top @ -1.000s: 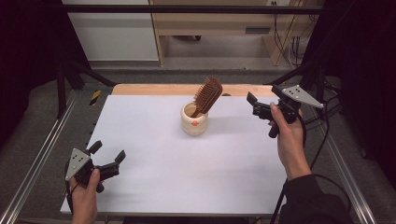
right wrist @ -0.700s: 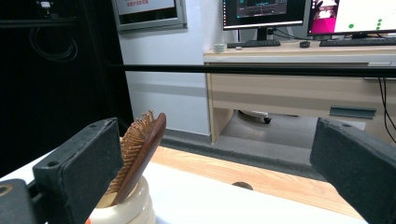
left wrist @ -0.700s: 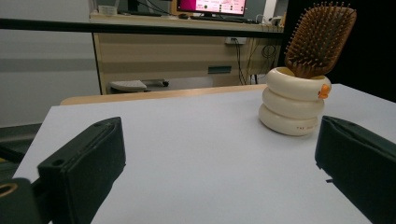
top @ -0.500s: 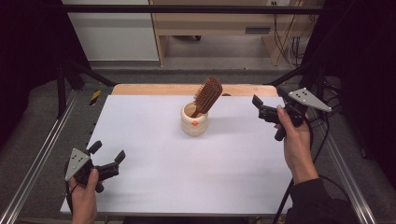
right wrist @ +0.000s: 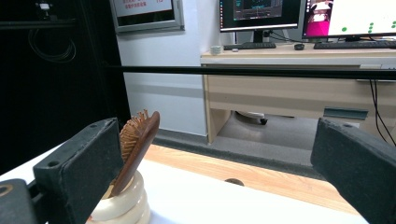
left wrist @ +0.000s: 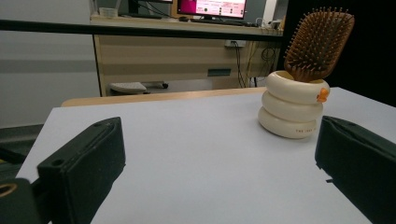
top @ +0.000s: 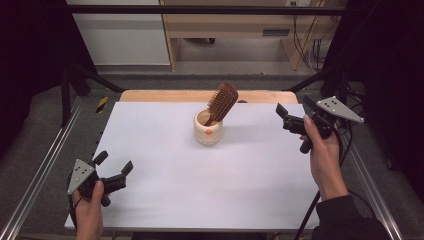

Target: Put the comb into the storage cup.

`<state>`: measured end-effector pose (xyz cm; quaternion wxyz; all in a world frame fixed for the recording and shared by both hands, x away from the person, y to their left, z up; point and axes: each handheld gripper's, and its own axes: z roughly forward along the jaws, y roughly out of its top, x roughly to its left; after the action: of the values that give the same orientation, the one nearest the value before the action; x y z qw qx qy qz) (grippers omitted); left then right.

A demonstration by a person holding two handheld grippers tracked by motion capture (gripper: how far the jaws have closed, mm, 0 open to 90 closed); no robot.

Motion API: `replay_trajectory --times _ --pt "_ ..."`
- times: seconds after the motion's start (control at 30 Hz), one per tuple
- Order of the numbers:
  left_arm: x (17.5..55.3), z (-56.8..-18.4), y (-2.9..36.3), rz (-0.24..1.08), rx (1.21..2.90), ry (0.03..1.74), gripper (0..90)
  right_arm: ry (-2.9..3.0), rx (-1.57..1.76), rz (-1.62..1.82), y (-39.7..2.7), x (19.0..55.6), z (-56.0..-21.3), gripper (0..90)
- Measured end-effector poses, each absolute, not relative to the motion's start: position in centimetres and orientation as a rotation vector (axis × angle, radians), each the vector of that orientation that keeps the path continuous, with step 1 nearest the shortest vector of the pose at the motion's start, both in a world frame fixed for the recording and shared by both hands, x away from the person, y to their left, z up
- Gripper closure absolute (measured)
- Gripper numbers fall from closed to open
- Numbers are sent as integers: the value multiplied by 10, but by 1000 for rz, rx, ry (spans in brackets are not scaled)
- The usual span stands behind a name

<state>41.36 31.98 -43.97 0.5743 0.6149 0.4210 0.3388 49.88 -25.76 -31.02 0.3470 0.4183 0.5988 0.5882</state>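
The right gripper had drawn back from the brush toward the table's right edge, jaws released and empty. This suggested that placement was complete. The left gripper stayed near the front left corner, jaws also released. One brush stood tilted, handle down, in one cup at mid-table.

Beyond the white table stands a wooden desk carrying monitors and a keyboard, cables hanging beside it.
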Motion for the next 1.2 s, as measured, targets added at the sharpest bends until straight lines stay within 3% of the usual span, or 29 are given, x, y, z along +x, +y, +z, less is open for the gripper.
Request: replay_trajectory --times 0.57,1.2 --pt "396 -433 325 809 1449 968 16 1587 1087 1491 -268 490 -316 24" --pt "399 -437 332 801 1426 987 16 1595 1091 1473 -286 474 -326 25"
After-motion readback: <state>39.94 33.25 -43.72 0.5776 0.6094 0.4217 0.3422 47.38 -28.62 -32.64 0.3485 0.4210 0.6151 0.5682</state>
